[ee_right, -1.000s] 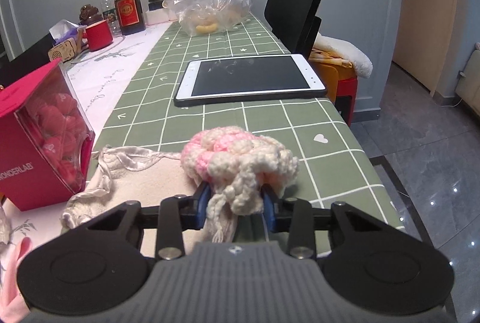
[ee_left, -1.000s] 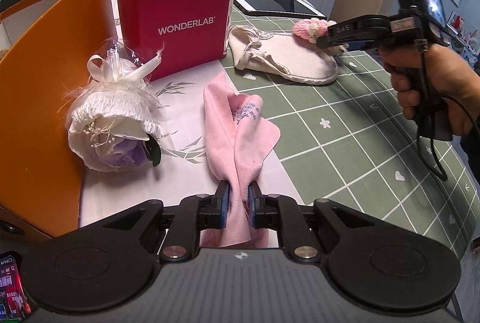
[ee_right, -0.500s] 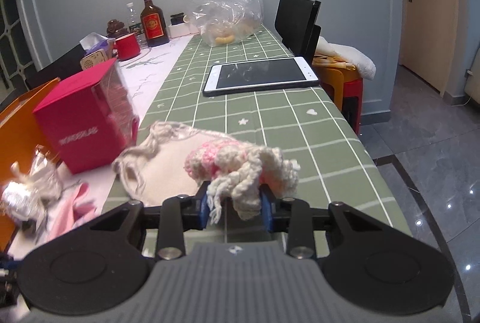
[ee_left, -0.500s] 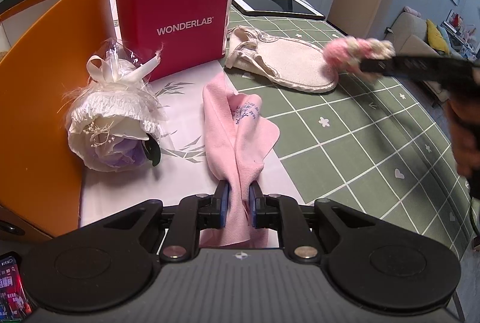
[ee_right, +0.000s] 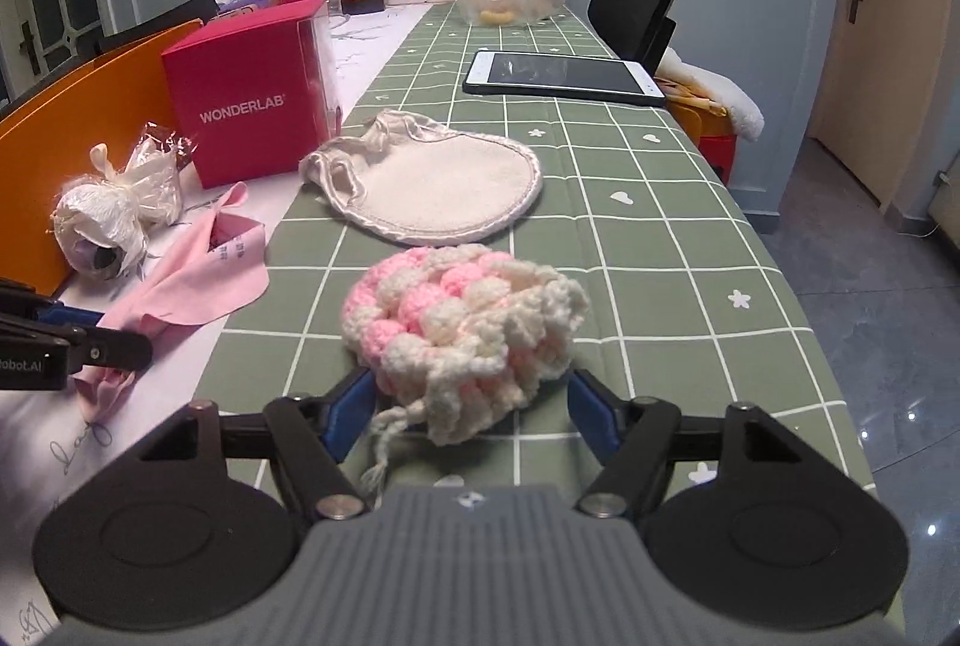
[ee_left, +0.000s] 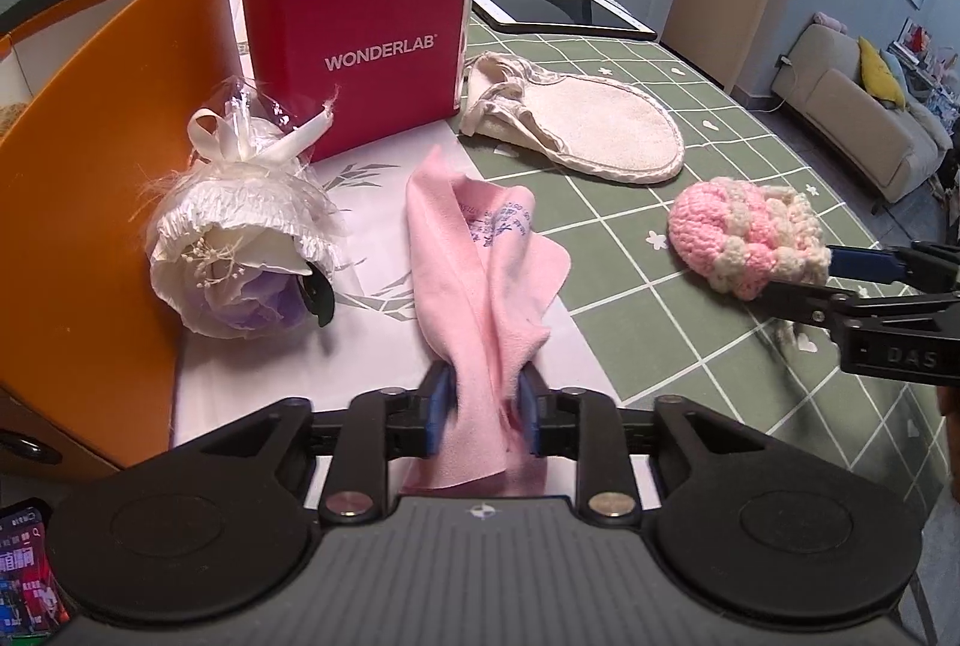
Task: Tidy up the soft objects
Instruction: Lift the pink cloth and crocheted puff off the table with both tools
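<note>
Main worry here: that loose yarn tail on the crocheted pouch (ee_right: 462,328) could catch a pad on the right tongs (ee_right: 471,409) as they pull away and drag the whole thing off its spot. Those tongs have just been opening and now stand wide, pouch lying on the green checked tabletop (ee_right: 648,238) between them, untouched. Left tongs (ee_left: 483,409) have just loosened too, the pink cloth (ee_left: 480,274) slack between the pads, so it may flop or slide. Pouch is chunky, bobbly pink-and-cream yarn; cloth is thin, fleecy and crumpled
</note>
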{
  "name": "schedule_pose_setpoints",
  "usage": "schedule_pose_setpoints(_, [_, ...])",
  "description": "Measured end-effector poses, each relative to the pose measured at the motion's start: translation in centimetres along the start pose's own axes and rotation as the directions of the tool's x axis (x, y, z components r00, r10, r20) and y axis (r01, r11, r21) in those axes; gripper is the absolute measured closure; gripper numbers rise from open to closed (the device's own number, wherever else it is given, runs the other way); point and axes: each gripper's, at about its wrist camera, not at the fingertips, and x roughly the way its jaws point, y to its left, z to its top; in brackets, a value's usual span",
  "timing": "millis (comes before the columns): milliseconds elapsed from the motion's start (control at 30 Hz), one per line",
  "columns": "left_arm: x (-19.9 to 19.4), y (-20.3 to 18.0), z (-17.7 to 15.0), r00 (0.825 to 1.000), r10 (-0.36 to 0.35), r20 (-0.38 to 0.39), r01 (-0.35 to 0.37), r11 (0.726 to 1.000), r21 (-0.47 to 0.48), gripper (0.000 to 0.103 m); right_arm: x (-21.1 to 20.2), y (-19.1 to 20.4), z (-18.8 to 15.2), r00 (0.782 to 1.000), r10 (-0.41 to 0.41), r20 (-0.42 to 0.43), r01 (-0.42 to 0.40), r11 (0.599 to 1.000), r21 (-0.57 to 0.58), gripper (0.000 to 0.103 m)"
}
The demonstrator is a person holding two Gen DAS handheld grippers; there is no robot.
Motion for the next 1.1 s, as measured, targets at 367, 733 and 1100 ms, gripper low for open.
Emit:
schedule_pose_setpoints(367, [0.4, -0.3, 0.5, 1.000, 0.019, 0.001, -0.019, 1.000, -0.008, 0.050, 0.8, 0.3, 3.0, 0.997, 0.047, 0.059, -0.043, 0.996, -0.073, 0.010])
schedule_pose_setpoints(733, [1.2, -0.6, 0.9, 0.999, 0.032, 0.019, -0.033, 0.999, 0.013, 0.057, 3.9, -0.7, 3.3, 0.997, 0.068, -0.030, -0.070, 0.995, -0.066, 0.009])
schedule_pose_setpoints(1100, [0.6, -1.0, 0.6, 0.999, 0.042, 0.032, -0.043, 0.998, 0.037, 0.098, 2.8, -0.5, 1.8, 0.997, 0.066, -0.039, -0.067, 0.997, -0.041, 0.054])
